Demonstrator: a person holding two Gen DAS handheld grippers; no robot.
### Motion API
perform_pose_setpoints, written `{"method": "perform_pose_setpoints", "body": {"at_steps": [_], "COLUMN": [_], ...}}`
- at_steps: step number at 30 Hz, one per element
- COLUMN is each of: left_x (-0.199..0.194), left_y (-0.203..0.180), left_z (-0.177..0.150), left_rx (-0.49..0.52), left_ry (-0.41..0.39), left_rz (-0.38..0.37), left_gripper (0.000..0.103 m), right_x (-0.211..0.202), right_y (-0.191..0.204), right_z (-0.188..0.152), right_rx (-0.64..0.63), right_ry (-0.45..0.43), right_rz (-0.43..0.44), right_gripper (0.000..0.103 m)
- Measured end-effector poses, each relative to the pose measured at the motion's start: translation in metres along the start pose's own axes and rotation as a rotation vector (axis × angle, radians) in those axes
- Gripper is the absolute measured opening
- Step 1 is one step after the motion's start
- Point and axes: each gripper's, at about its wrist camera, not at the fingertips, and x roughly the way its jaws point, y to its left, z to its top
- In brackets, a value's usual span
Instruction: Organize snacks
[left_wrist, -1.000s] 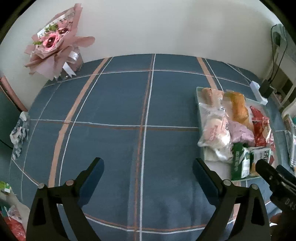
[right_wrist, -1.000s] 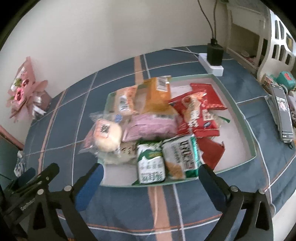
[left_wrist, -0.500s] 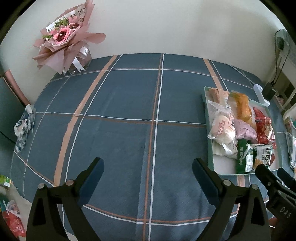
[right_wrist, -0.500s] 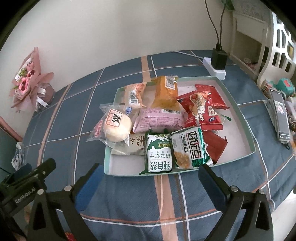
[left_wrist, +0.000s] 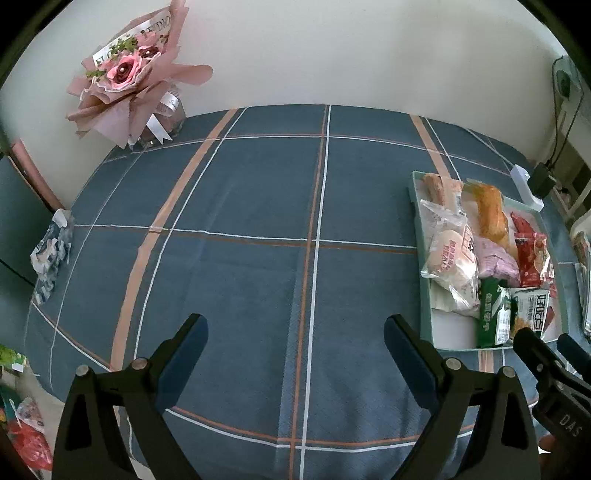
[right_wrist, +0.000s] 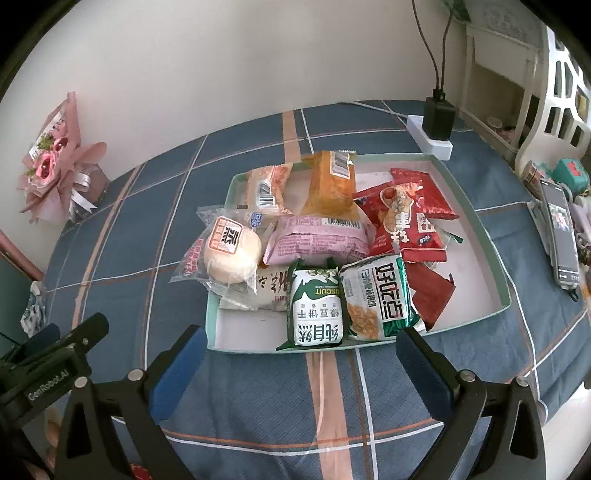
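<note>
Both our grippers, left (left_wrist: 295, 343) and right (right_wrist: 301, 350), gape empty; ahead, the light, crinkly biscuit pack (right_wrist: 317, 308) wants pinching across its sides.

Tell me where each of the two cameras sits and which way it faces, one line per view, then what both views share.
Left wrist: rides the open left gripper, facing bare blue plaid tablecloth; the right gripper's black tip shows at lower right.
Right wrist: rides the open right gripper, looking down on the pale green snack tray; the left gripper's black body shows at lower left.
Shared: tablecloth, tray, green-and-white biscuit packet, pink paper-wrapped bouquet, white wall.
</note>
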Motion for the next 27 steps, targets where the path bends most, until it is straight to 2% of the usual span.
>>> {"method": "perform_pose_setpoints", "body": {"at_steps": [27], "left_x": [0.0019], "left_y": [-0.0025], "left_z": [0.0011], "left_rx": [0.012], "left_ry": [0.005], "left_rz": [0.014], "left_gripper": [0.096], "right_x": [0.0044], "right_y": [-0.0042], "right_z": [-0.0001], "right_rx": [0.008], "right_ry": [0.013], "right_rz": [-0.011], "right_gripper": [0.103]}}
